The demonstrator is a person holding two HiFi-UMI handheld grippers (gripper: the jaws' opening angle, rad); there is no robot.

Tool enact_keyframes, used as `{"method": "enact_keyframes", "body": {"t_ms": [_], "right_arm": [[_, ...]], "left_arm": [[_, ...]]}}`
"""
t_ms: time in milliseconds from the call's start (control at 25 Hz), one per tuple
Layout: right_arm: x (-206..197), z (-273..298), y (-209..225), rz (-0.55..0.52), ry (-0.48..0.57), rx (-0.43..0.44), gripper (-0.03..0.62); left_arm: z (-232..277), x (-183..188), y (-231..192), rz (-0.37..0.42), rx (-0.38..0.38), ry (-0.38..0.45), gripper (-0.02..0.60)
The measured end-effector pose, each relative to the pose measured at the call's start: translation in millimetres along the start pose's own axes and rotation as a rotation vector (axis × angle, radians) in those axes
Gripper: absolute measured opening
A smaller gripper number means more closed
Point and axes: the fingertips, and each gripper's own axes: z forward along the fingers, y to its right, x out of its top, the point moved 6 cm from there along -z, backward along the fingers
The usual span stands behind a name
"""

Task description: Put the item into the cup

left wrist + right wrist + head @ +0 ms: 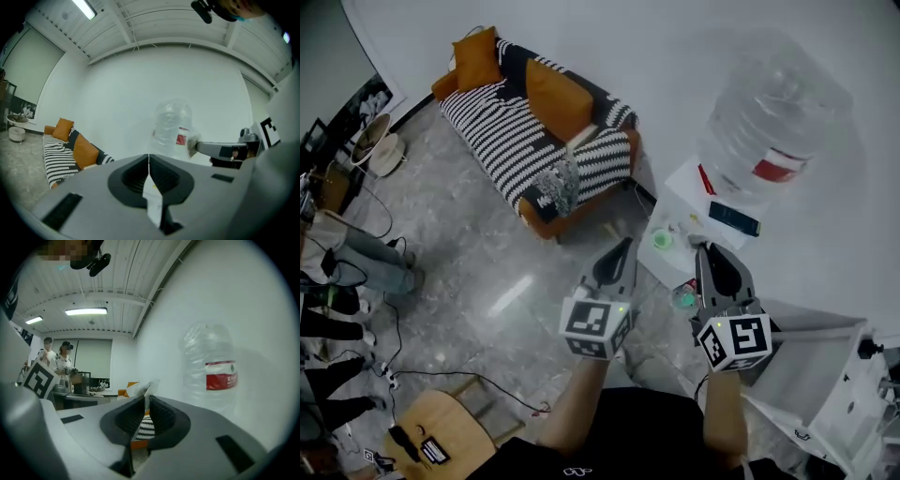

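Note:
A small green cup (pixel 663 240) stands on the white top of a water dispenser (pixel 689 192). My right gripper (pixel 702 246) is just right of the cup, shut on a small white paper packet (pixel 140 389) that sticks out past the jaw tips. The left gripper view shows that packet (pixel 192 146) at the end of the right gripper (pixel 220 150). Just left of the cup, my left gripper (pixel 626 242) is shut with nothing between its jaws (pixel 149 159). A second greenish cup-like thing (pixel 684 298) sits lower on the dispenser front.
A big clear water bottle (pixel 773 122) with a red label stands on the dispenser, and a dark phone (pixel 733 218) lies beside it. A striped sofa with orange cushions (pixel 534 122) is at the far left. A white rack (pixel 825 375) is on the right. People stand in the background (pixel 56 357).

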Motion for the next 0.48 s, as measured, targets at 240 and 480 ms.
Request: {"method": "enact_keyframes", "body": {"t_ms": [240,480], "right_arm": [[-40.7,6.0,28.0,0.052,-0.081,-0.042,0.038],[-100.5,30.9,47.9,0.096,-0.152,-0.030,0.038]], "left_arm": [[34.8,-27.5,8.0,0.047,-0.010,-0.071,0.014],[66.3,-76.0,3.3,0.054,-0.007,-0.126,0.015]]}}
